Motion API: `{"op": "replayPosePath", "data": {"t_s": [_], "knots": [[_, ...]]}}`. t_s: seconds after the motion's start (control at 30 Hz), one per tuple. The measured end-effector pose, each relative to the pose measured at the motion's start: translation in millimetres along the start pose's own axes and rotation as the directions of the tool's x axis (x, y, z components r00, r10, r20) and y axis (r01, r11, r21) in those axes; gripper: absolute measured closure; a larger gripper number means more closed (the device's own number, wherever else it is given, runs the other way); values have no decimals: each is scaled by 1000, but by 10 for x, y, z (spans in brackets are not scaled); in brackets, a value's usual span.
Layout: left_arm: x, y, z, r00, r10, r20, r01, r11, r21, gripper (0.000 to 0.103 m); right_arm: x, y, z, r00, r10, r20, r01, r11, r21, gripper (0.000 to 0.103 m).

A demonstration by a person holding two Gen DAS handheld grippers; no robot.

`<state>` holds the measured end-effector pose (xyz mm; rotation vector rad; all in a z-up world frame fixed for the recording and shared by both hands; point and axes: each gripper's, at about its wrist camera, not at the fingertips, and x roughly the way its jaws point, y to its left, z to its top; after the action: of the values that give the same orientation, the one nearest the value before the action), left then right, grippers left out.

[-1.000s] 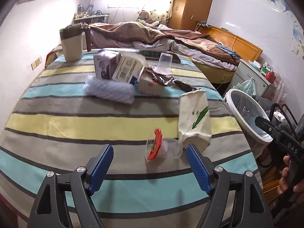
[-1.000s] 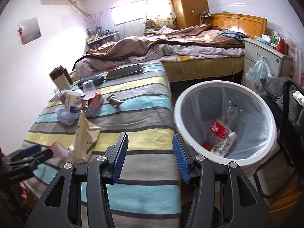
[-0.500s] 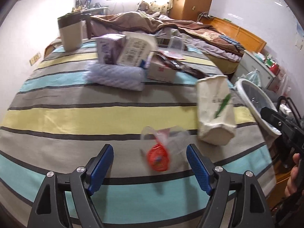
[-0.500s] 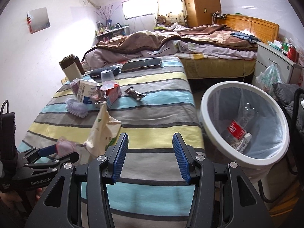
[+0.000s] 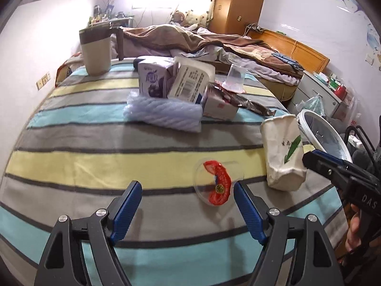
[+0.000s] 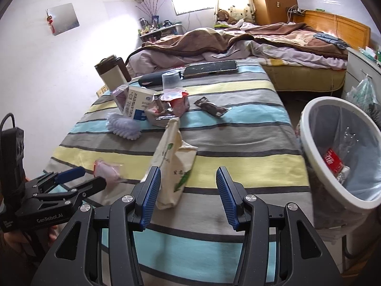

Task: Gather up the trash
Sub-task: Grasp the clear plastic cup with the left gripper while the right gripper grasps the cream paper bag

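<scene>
A clear plastic cup with a red lid (image 5: 218, 183) lies on its side on the striped table, just ahead of my open left gripper (image 5: 187, 199), near its right finger. It also shows in the right wrist view (image 6: 107, 168). A cream paper bag with a green leaf (image 5: 283, 152) lies to its right, and sits right before my open, empty right gripper (image 6: 188, 188). A white bin with a blue liner (image 6: 343, 152) stands right of the table, holding a red-labelled bottle.
A pile of cartons (image 5: 176, 81), a lilac ridged wrapper (image 5: 164, 113), a clear cup (image 5: 235, 76) and a brown wrapper (image 6: 210, 108) lie mid-table. A beige canister (image 5: 96, 51) and a tablet (image 6: 210, 68) sit at the far end. A bed lies beyond.
My left gripper has swung left, so the red-lidded cup now sits nearer its right finger. My right gripper has moved left and closer to the paper bag, with the bin now further right.
</scene>
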<state>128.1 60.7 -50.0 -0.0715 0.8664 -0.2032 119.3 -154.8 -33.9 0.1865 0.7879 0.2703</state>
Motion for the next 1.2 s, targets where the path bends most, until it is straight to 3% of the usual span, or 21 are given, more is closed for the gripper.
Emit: {"op": "replayPosePath", "data": {"t_s": [0.37, 0.5, 0.63, 0.67, 1.2], "knots": [[81, 51, 106, 999, -51, 8, 51, 999, 7, 24, 281, 170, 42, 998, 19, -63, -21, 999, -31, 52], [113, 49, 143, 998, -62, -2, 62, 998, 27, 24, 298, 162, 52, 996, 62, -68, -64, 998, -19, 72], [154, 29, 176, 997, -71, -9, 72, 996, 46, 24, 287, 221, 51, 995, 68, -66, -71, 996, -55, 82], [160, 27, 188, 997, -71, -9, 71, 996, 47, 24, 281, 219, 48, 996, 66, -64, -70, 996, -56, 88], [411, -184, 224, 986, -142, -89, 152, 981, 121, 24, 201, 40, 69, 999, 30, -40, -31, 999, -21, 91]]}}
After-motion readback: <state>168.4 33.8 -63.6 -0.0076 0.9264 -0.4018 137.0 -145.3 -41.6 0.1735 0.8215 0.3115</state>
